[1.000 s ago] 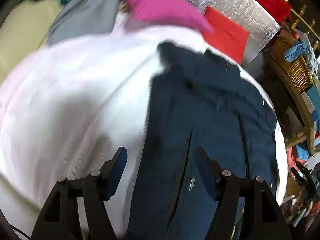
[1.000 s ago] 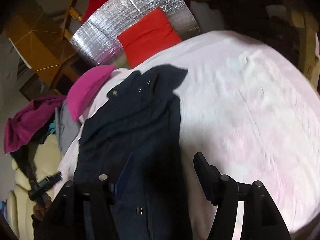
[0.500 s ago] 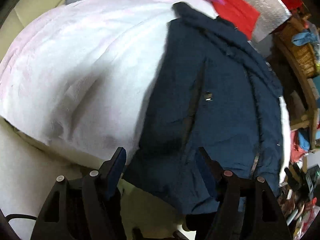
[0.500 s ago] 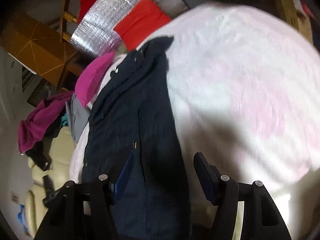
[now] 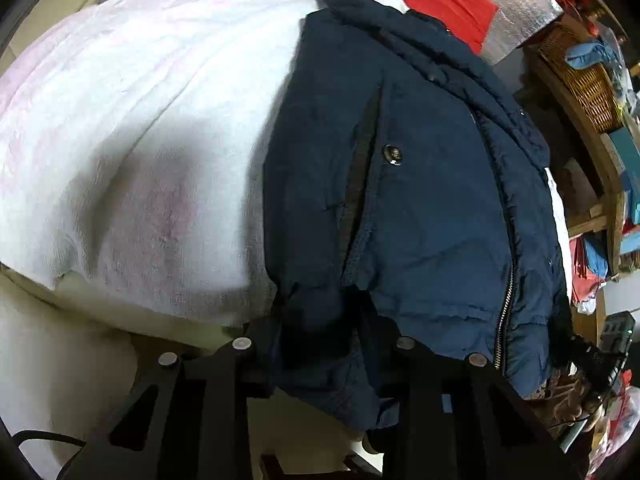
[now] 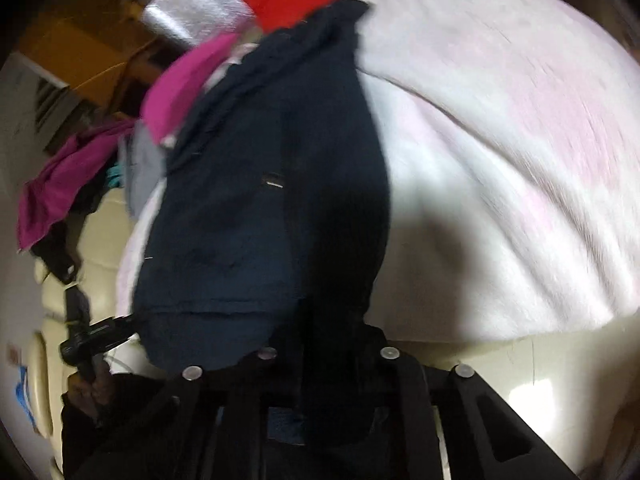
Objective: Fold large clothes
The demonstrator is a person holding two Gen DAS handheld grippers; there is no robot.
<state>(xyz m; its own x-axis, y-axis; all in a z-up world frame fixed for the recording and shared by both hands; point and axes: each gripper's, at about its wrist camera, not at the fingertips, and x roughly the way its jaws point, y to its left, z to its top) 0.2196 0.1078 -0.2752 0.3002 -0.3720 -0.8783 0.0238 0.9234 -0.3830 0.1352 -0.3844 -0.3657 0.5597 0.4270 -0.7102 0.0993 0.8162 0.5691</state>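
A pale pink blanket (image 5: 152, 92) covers the padded surface; a wicker basket (image 5: 584, 76) on a wooden shelf, a silver foil panel (image 5: 516, 4) and a red cloth (image 5: 448, 4) crowd the room behind. The navy jacket (image 5: 420, 184) lies along the blanket, its hem hanging over the near edge. The left gripper (image 5: 320, 344) is closing, hem bunched between its fingers. The right gripper (image 6: 326, 354) is closing, jacket fabric pinched between its fingers. No readable writing.

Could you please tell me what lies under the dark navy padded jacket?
The dark navy padded jacket lies on a white-and-pink fleece blanket, which shows beside it. What the blanket covers beneath the jacket cannot be seen.
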